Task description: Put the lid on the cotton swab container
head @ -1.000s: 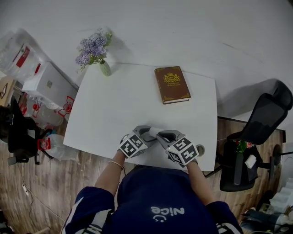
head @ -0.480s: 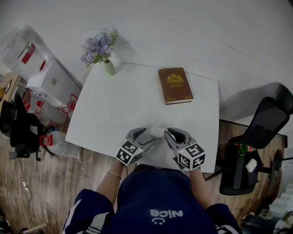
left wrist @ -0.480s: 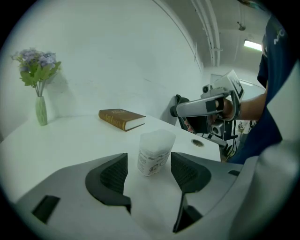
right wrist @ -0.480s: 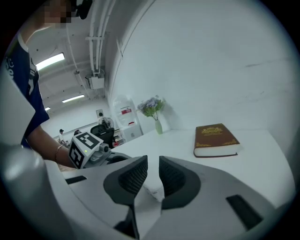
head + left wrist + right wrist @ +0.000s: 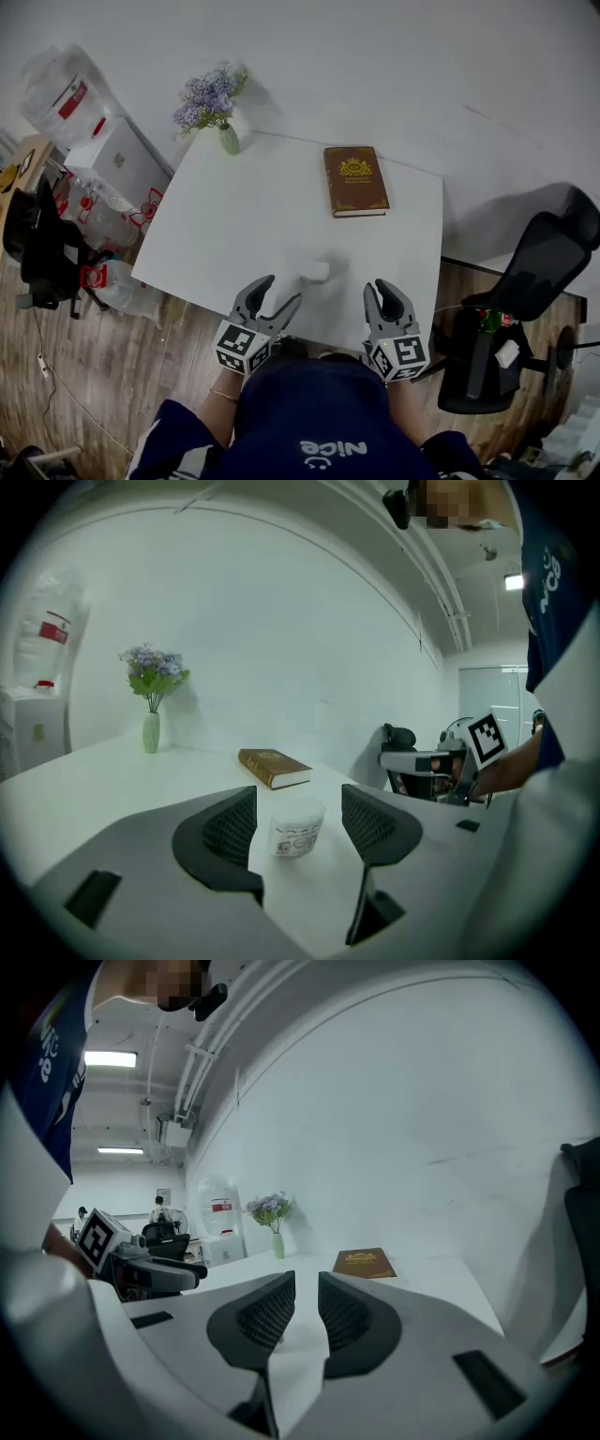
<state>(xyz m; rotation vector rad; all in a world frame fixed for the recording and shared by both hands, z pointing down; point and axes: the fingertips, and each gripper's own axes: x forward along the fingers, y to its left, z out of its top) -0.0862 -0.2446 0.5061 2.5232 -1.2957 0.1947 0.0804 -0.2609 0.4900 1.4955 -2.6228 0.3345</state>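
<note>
The cotton swab container is a small white tub with a printed label, standing upright on the white table near its front edge. Its top looks whitish; I cannot tell the lid apart from the tub. My left gripper hovers just short of it to the left, its jaws open and empty, with the tub seen farther off between them. My right gripper is off to the tub's right at the table edge, shut with nothing between its pads. Neither gripper touches the tub.
A brown book lies at the table's far right. A vase of purple flowers stands at the far left corner. A black office chair is right of the table; boxes and a water bottle stand left.
Both grippers, which were together at the tub, have drawn back toward the person and spread apart. The left jaws have opened. The tub stays on the table.
</note>
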